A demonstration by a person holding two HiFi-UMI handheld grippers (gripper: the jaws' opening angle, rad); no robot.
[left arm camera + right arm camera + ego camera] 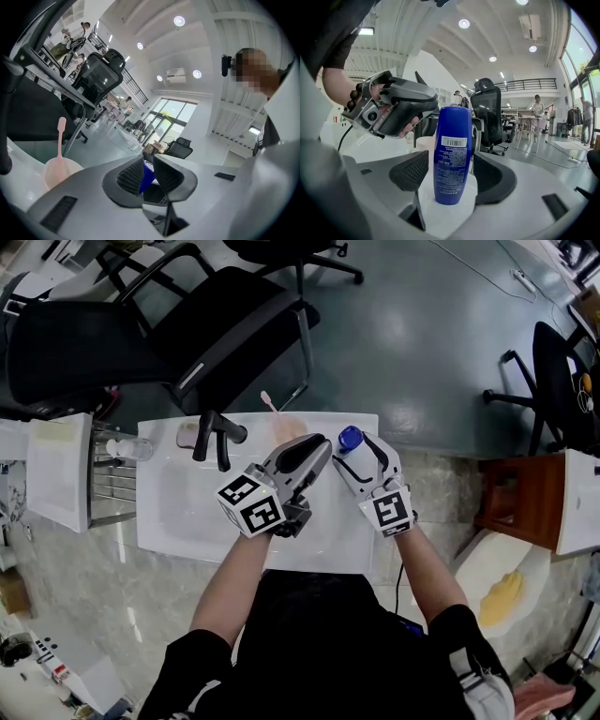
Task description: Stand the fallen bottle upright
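The blue bottle (pixel 453 154) stands upright on the white counter (pixel 187 521), its barcode label facing the right gripper view. My right gripper (pixel 451 176) is open around the bottle's lower half, with a thin gap showing at each pad. In the head view the bottle's top (pixel 350 438) shows just ahead of that gripper (pixel 361 457). My left gripper (pixel 322 444) points level at the bottle's upper part from the left. Its jaws are drawn almost together and hold nothing. The blue bottle (pixel 146 178) shows through the slit between them, and I cannot tell whether the tips touch it.
A black faucet (pixel 217 434) rises at the counter's back left. A pink cup with a pink toothbrush (pixel 281 423) stands behind the left gripper. Black office chairs (pixel 216 334) stand beyond the counter, and a metal rack (pixel 112 474) is on the left.
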